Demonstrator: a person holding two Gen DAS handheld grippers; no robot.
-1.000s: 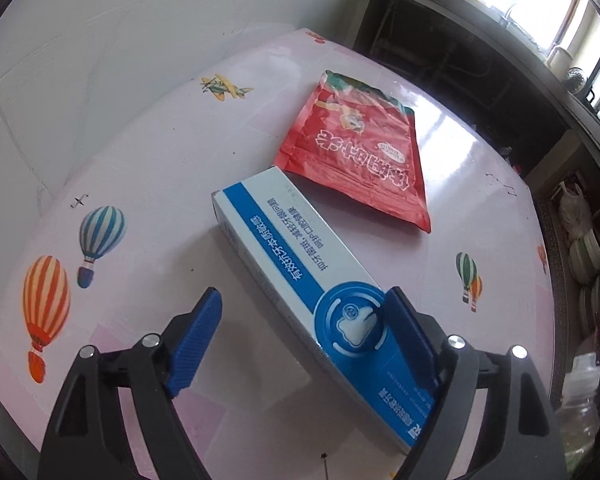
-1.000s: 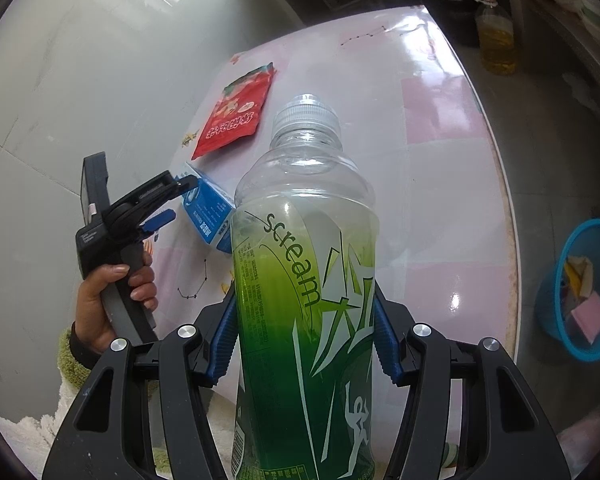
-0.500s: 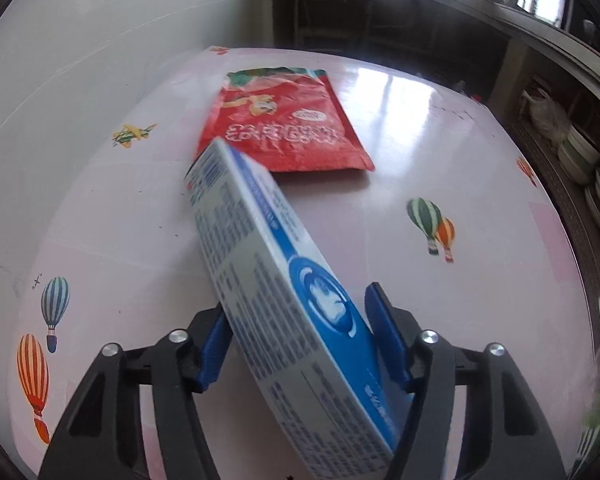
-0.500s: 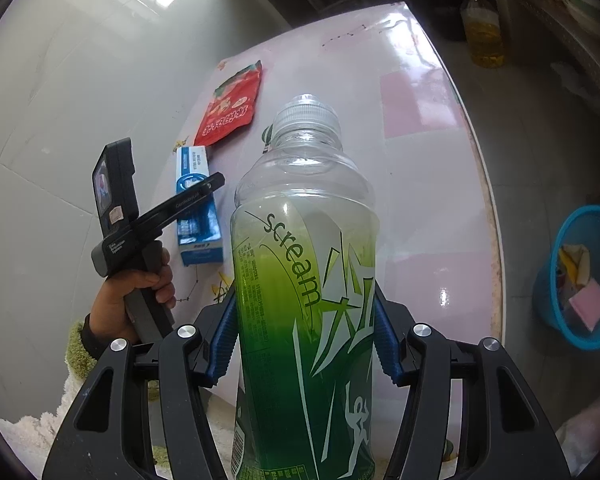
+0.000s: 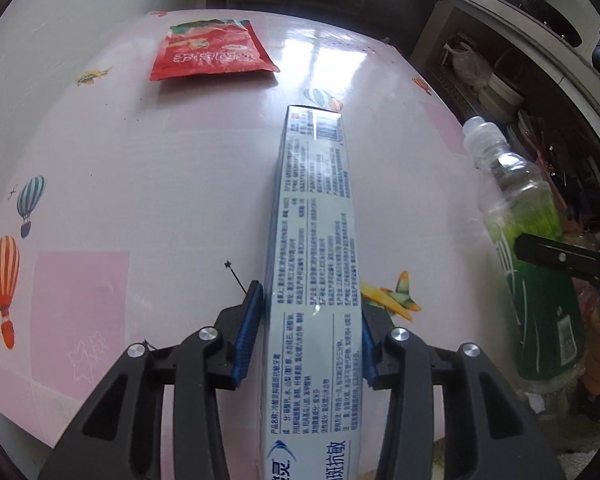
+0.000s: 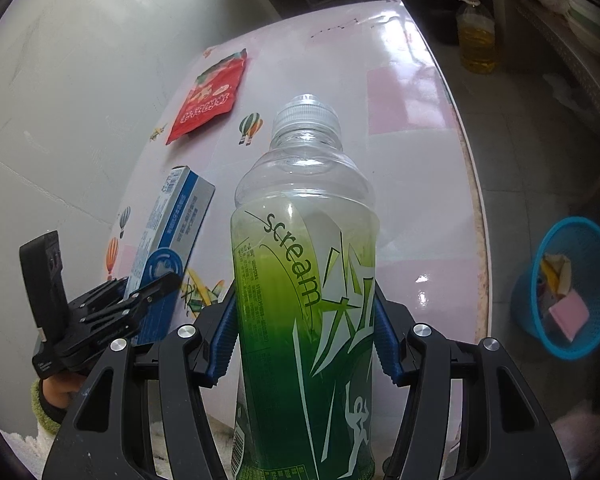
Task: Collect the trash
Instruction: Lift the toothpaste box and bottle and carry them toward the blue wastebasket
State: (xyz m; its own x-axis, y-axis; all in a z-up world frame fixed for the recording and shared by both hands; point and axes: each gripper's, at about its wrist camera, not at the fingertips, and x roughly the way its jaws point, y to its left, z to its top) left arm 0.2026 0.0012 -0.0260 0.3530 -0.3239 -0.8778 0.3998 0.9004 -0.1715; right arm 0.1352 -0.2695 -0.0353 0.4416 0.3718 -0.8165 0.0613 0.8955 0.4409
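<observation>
My left gripper (image 5: 308, 332) is shut on a long blue-and-white toothpaste box (image 5: 316, 248) and holds it lifted above the pink table (image 5: 140, 184). The box (image 6: 168, 232) and the left gripper (image 6: 140, 304) also show in the right wrist view. My right gripper (image 6: 304, 336) is shut on a clear plastic bottle with a green "scream" label (image 6: 304, 264); the bottle shows at the right of the left wrist view (image 5: 528, 248). A red snack bag (image 5: 212, 54) lies flat at the table's far end, also in the right wrist view (image 6: 210, 98).
A blue basket (image 6: 568, 292) with paper trash stands on the floor right of the table. A yellow oil bottle (image 6: 476, 36) stands on the floor beyond the table's far edge. Dark shelves with dishes (image 5: 512, 92) line the right side. A white wall borders the table's left.
My left gripper closed on the toothpaste box, lifted it off the table and turned it to point forward. The right gripper kept holding the bottle and shifted slightly.
</observation>
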